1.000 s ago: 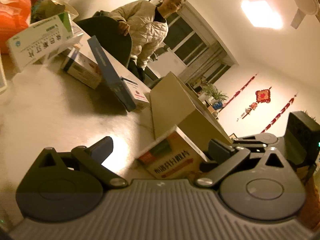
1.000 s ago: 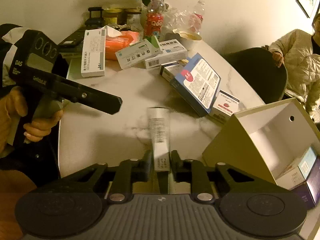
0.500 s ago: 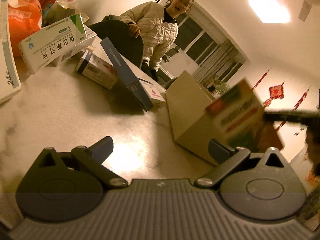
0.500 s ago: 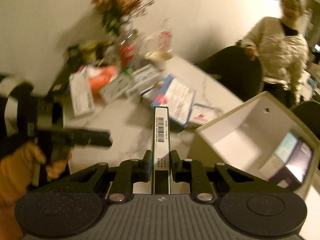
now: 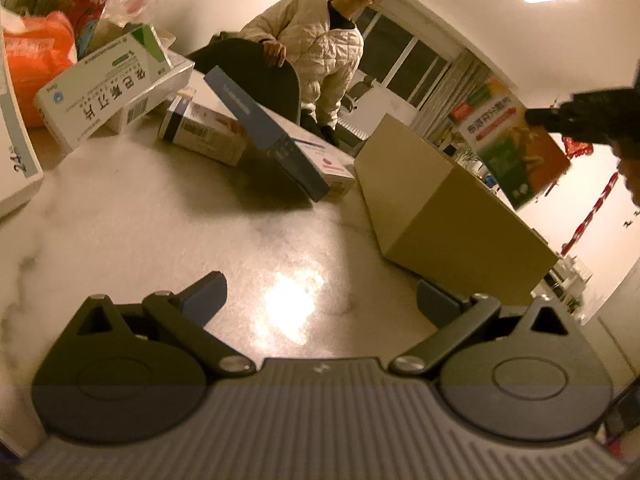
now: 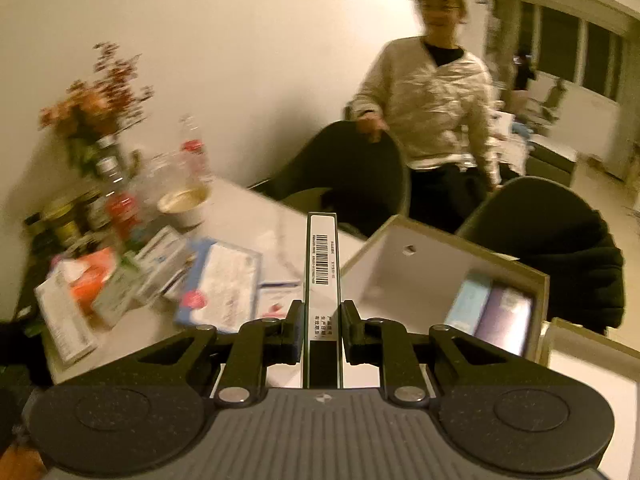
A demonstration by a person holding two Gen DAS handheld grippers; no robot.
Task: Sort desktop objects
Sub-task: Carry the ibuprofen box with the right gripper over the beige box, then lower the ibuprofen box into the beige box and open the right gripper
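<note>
The right gripper (image 6: 321,332) has its fingers pressed on both narrow sides of a flat medicine box (image 6: 322,280), held edge-up in the air with its barcoded spine toward the camera; from the left wrist view the same box (image 5: 508,140) hangs above the cardboard box (image 5: 448,204) that stands at the worktop's far right edge. That open cardboard box (image 6: 400,264) already holds two packs, a pale blue one (image 6: 468,302) and a purple one (image 6: 504,318), lying side by side against its right wall. The left gripper (image 5: 320,300) hovers low over the marble worktop (image 5: 160,220) with its fingers spread wide and nothing between them. The step in hand looks like carrying the held pack to the cardboard box (other medicine boxes lie heaped toward the worktop's far left corner). The next move calls for lowering the pack into the free space left of the two packs, clearing the rim before the fingers part.
</note>
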